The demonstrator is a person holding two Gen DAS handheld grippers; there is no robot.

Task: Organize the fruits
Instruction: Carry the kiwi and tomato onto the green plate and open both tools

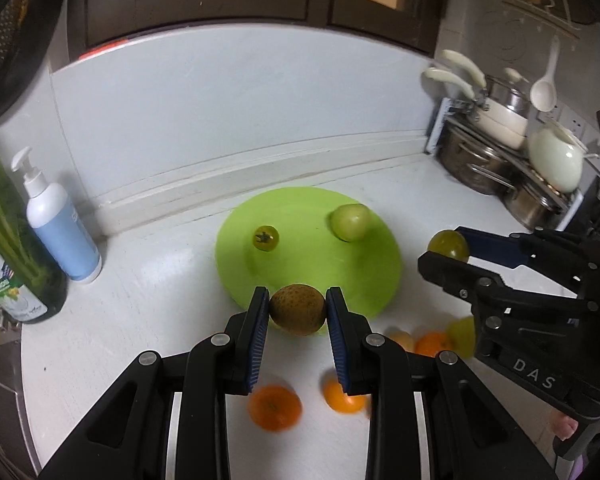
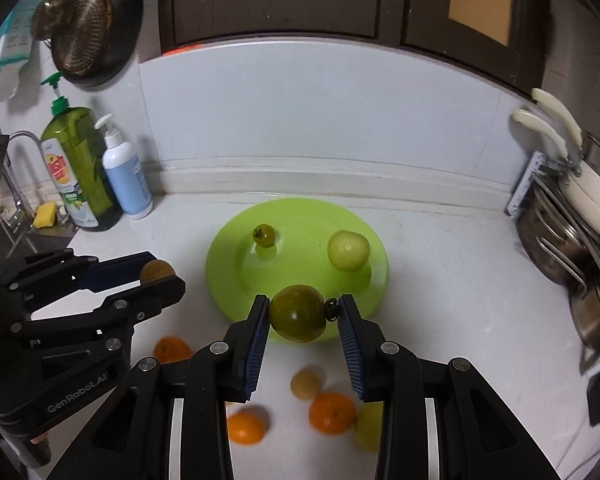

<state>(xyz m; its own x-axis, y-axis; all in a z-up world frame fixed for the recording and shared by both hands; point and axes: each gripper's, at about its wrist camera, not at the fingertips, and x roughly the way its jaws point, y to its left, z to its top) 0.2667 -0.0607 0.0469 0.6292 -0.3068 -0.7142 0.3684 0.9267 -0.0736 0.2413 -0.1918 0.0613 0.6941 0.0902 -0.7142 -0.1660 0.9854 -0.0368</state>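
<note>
Carrying two small round fruits toward the green plate [image 1: 236,264].
Left tool [image 1: 298,310] clamps the firm brown fruit [image 1: 298,309] across its middle; right tool [image 2: 303,314] pinches the smooth, slippery green tomato [image 2: 297,313] similarly.

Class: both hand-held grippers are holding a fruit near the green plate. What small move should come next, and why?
Probably carry the left hand-held gripper forward over the green plate and release its brown fruit. Two fruits already lie there, open space remains near the front, and the right hand-held gripper holds a green tomato to follow.
</note>
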